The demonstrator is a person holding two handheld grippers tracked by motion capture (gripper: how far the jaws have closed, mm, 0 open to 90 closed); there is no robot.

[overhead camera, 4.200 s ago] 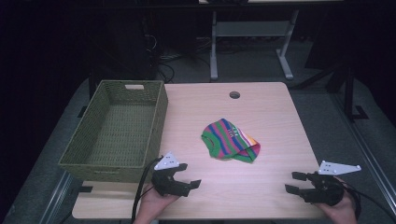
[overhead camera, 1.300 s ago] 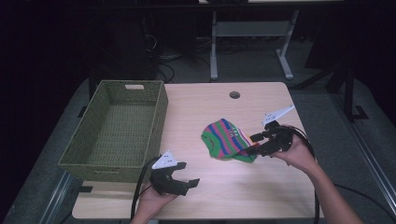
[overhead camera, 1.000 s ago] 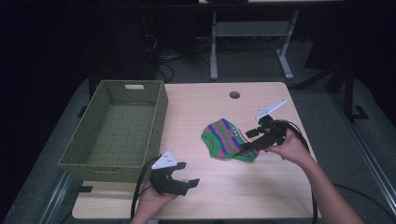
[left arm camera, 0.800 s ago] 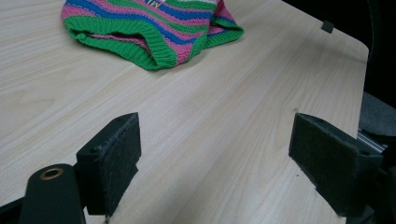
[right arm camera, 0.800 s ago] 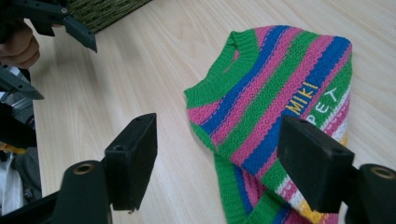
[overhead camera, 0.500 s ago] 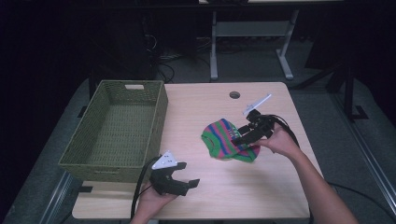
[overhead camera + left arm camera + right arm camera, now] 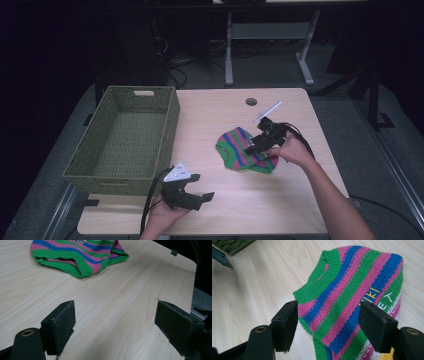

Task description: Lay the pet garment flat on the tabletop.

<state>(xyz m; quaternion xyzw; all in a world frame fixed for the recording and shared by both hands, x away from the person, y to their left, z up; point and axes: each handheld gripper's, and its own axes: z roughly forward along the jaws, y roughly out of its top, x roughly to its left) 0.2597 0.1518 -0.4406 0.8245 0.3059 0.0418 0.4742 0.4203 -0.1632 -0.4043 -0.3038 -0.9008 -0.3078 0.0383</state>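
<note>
A knitted sweater [image 7: 235, 150] with green, pink and blue stripes lies crumpled on the middle of the wooden table [image 7: 210, 115]. My right gripper [image 7: 251, 148] hangs low over its right part, pointing left. In the right gripper view the sweater [image 7: 352, 285] spreads under the right gripper [image 7: 328, 315]; its jaws have just been closing a little, still wide apart and not pressing the knit. My left gripper [image 7: 201, 187] rests open at the table's front edge. In the left gripper view the left gripper [image 7: 115, 312] has bare wood between its pads, the sweater [image 7: 82, 257] beyond.
An empty green woven basket [image 7: 170, 125] stands on the left side of the table. A round cable hole [image 7: 251, 101] sits near the far edge. A metal stand [image 7: 230, 45] is on the dark floor behind the table.
My right gripper has travelled from the front right corner up and leftward onto the sweater, sinking slightly. The left gripper and the sweater have stayed where they were.
</note>
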